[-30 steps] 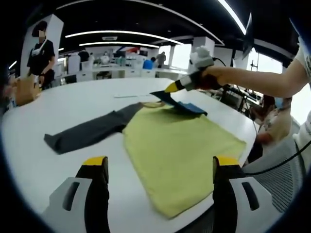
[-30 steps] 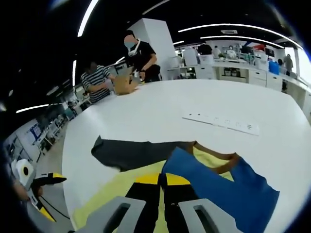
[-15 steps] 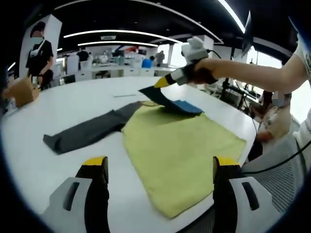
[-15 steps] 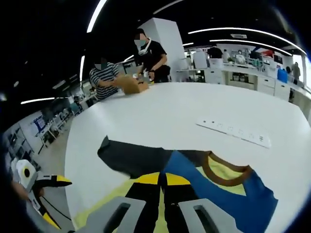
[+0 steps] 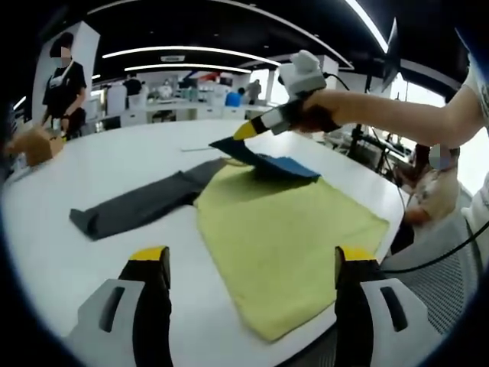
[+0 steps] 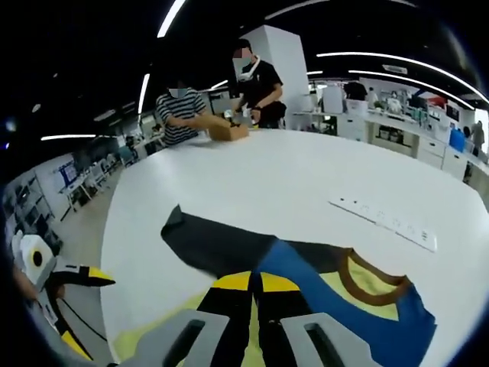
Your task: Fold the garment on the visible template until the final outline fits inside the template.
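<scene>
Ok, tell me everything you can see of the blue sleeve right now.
The blue fabric sleeve belongs to the yellow-green shirt lying flat on the white round table. It looks like soft knit cloth, darker on its lifted underside. The right gripper has its jaws shut on the sleeve's end and holds it raised above the shirt, folding it over near the brown collar. The sleeve's base rests on the shirt body. The opposite dark grey sleeve lies stretched out flat.

A white worktop (image 5: 114,164) is carrying a yellow shirt (image 5: 286,229) lying flat, 1 grey sleeve (image 5: 137,206) outstretched, and a power strip (image 6: 386,222).
</scene>
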Motion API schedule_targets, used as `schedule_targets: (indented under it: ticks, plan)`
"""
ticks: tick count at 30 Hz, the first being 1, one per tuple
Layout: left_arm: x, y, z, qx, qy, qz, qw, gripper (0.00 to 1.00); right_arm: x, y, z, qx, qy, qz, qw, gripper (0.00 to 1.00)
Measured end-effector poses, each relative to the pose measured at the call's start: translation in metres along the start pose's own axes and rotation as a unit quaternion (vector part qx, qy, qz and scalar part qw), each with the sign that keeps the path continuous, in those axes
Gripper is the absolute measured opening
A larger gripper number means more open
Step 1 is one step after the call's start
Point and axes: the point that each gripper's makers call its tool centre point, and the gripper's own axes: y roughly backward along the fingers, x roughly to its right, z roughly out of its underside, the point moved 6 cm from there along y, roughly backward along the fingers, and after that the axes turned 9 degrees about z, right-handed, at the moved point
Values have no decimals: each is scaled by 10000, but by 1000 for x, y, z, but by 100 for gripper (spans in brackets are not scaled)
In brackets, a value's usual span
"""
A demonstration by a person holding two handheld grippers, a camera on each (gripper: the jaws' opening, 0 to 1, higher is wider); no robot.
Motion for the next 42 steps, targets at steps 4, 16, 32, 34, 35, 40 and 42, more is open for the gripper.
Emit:
schedule_targets:
  ticks: [4,16,32,34,35,40,42]
  plan:
    - [0,-2,0,-25,-21,24,10000,85,-7,-6,3,-25,324,1,9995,0]
    - [-5,0,2,-18,6,-16,10000,85,-24,-25,44,-216,697,21,9973,0]
    - [-7,4,4,-52,13,-88,9999,86,-39,-39,89,-504,397,-293,9975,13]
    - [-7,3,4,-60,6,-76,10000,86,-38,-37,88,-464,375,-297,9978,22]
    - [-7,3,3,-60,-1,-70,10000,87,-37,-36,87,-418,344,-301,9981,26]
    - [-7,1,1,-56,-36,-50,10000,90,-33,-30,81,-245,292,-248,9990,45]
    - [-7,1,1,-57,-44,-46,10000,91,-32,-27,78,-171,301,-229,9991,52]
